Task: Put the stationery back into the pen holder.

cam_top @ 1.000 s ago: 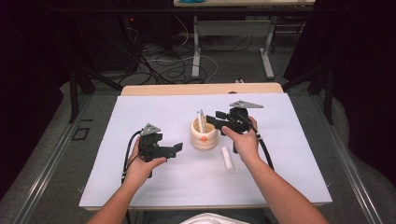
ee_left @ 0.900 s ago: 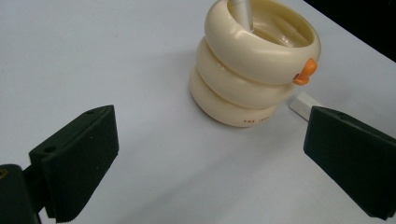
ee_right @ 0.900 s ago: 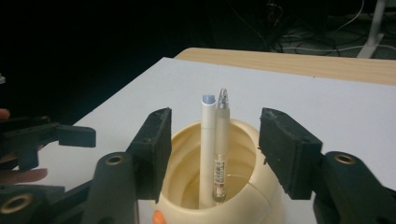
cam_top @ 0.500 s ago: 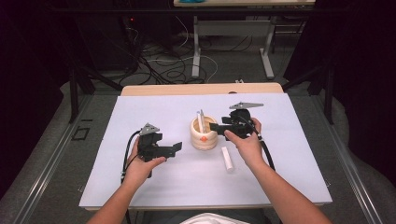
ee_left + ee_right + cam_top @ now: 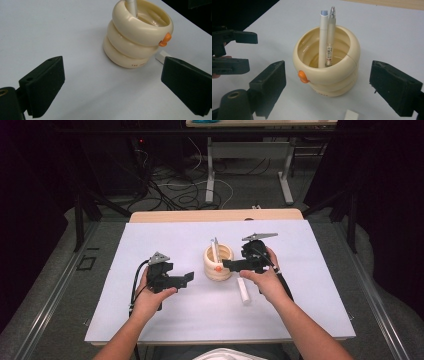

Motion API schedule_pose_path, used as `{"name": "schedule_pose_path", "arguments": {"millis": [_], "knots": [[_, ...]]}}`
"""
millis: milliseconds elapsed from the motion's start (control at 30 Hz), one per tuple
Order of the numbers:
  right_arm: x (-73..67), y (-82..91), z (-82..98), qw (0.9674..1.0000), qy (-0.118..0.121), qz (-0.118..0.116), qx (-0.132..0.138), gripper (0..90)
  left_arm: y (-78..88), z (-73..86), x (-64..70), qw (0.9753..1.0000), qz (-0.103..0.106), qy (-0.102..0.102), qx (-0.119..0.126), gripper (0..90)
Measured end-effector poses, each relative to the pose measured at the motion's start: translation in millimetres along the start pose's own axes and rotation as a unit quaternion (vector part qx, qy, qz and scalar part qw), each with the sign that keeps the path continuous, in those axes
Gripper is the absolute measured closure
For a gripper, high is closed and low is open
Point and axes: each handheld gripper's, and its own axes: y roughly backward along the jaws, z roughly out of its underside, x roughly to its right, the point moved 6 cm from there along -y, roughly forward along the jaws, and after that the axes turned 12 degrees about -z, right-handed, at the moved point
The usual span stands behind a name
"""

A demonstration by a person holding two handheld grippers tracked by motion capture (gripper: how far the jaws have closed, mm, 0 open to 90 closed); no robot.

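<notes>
Both tongs stand with their black jaws spread wide and nothing between them. We see the left tongs held low over the white worktop, to the left of a cream, ribbed, three-ring pen holder; in the left gripper view that holder sits ahead of the jaws, nearer the right-hand one, and apart from both.

We see the right tongs held at the holder's right side, with the jaw tips close to its wall in the high view. In the right gripper view the holder stands upright between the two spread jaws (neither jaw touches it).

Contents and neighbours of the holder:
- Two pens stand side by side inside it and lean against the far rim: a white pen with a pale blue end and a cream pen with a metal clip.
- A small orange tab projects from the holder's upper ring, on the side facing the person.
- A short white stick lies flat on the worktop just near the holder, below the right hand.

The left hand grips its tool from behind, and a black cable loops beside that wrist.
</notes>
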Motion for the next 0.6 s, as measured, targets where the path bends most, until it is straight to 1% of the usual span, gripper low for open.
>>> {"name": "schedule_pose_path", "arguments": {"millis": [33,67,167,200,233,267,300,333,367,500,600], "knots": [[0.0,0.9,0.7,1.0000,-0.002,0.002,-0.002,11.4,0.1,0.1,-0.7,1.0000,-0.001,-0.002,-0.001,5.7],[0.7,1.6,1.2,1.0000,0.003,0.003,-0.002,10.9,0.1,0.2,-0.4,1.0000,0.000,0.002,-0.002,5.8],[-0.3,3.3,4.6,0.9999,-0.005,0.008,-0.010,10.9,0.8,0.1,-0.9,1.0000,0.000,0.000,-0.002,5.9],[-0.1,3.9,5.9,0.9998,-0.002,0.011,-0.013,11.0,0.4,-0.1,-0.5,1.0000,-0.001,0.002,0.001,5.9],[0.0,4.5,7.1,0.9998,-0.002,0.013,-0.014,11.1,0.7,-0.4,-1.2,1.0000,-0.001,-0.004,0.001,5.9],[0.1,5.0,8.7,0.9997,-0.004,0.015,-0.018,11.2,0.4,-0.5,-1.2,1.0000,-0.002,-0.003,0.003,5.9],[-0.5,5.1,10.3,0.9996,-0.011,0.013,-0.022,11.5,0.3,-0.6,-1.2,1.0000,-0.001,-0.003,0.004,5.9],[0.5,6.1,11.6,0.9994,-0.011,0.016,-0.029,12.6,0.6,-0.4,-1.4,1.0000,0.000,-0.005,0.001,5.9],[0.0,7.0,13.4,0.9990,-0.024,0.016,-0.035,13.6,0.6,0.0,-1.1,1.0000,0.000,-0.001,-0.001,5.9],[3.6,10.7,19.6,0.9969,-0.049,0.016,-0.060,14.8,0.1,0.0,-2.5,1.0000,-0.002,0.001,0.002,5.9],[6.2,12.2,25.2,0.9957,-0.058,0.016,-0.071,15.4,0.4,0.1,-3.0,1.0000,-0.002,0.001,0.002,5.9]]}}
